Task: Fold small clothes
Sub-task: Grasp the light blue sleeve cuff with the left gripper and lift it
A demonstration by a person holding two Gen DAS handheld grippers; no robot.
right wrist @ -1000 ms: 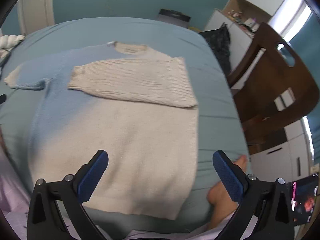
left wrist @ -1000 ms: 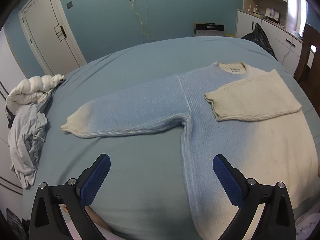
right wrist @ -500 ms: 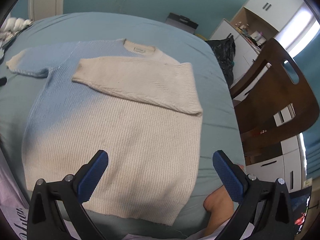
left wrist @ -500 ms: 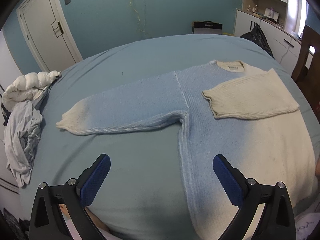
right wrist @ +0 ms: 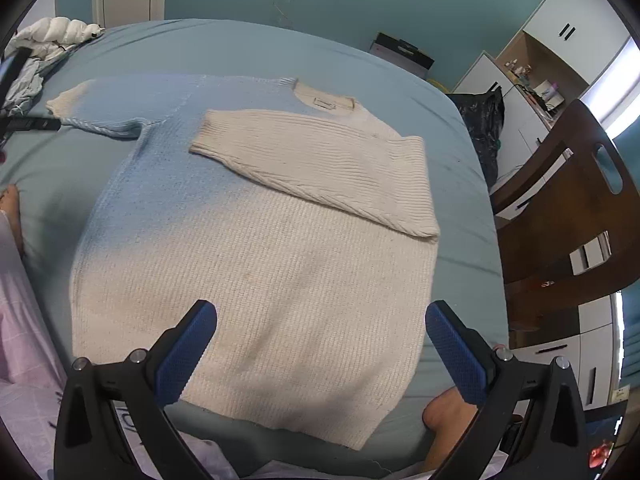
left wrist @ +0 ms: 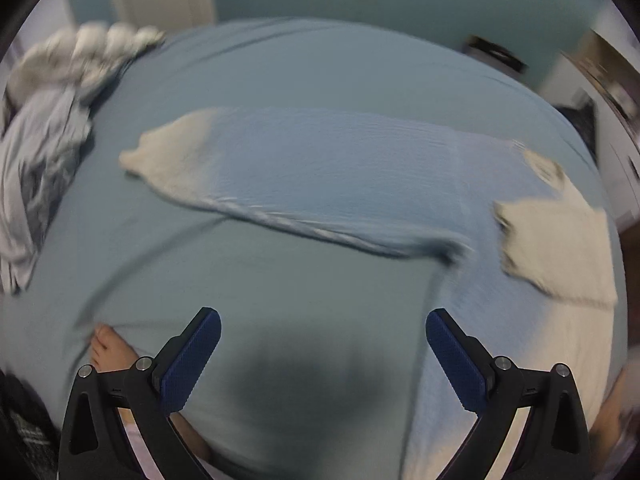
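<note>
I see open bed (right wrist: 248,52) sheet around the sweater (right wrist: 256,264); a clothes pile (left wrist: 44,136) crowds the far left corner, a wooden chair (right wrist: 568,208) hems the right edge, and a bare foot (left wrist: 110,350) sits near me.

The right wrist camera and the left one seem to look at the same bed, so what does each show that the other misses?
Only the right wrist view shows the sweater's lower hem, its neck label, the wooden chair and the white cupboards. Only the left wrist view, which is blurred, shows the extended blue sleeve large and whole, with bare sheet in front of it. Both show the sweater lying flat on the bed, the cream sleeve folded across its chest, the pile of clothes at the far left, and open grippers holding nothing.
</note>
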